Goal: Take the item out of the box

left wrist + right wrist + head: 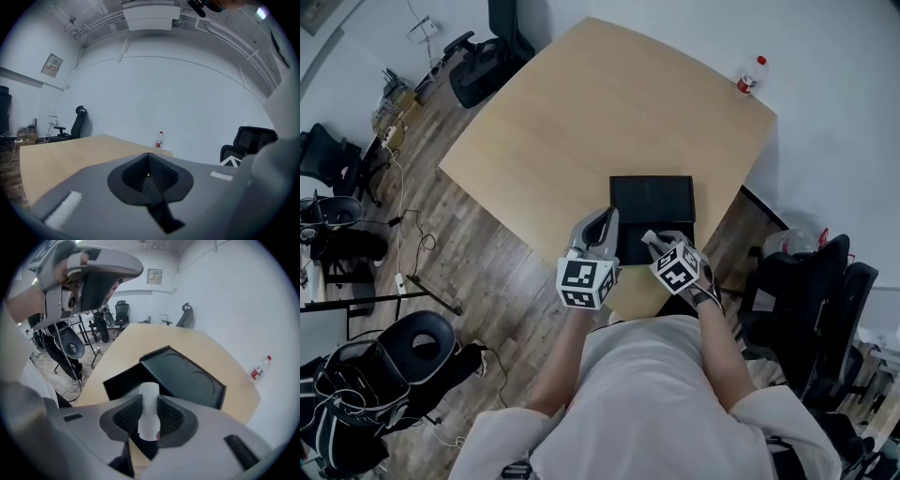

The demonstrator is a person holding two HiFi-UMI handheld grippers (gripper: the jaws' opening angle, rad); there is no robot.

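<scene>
The right gripper (651, 238) clamps the white cylindrical item (149, 411) upright just above the near end of the open black box (652, 199), while the left gripper (604, 219), jaws pressed together on nothing, hangs beside the box's left edge.

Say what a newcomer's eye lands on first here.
The white cylinder clamped in the right tongs, held over the open black box at the near edge of the wooden table. Next, the left tongs, shut and empty beside the box, and a lone red-capped bottle at the table's far corner.
</scene>
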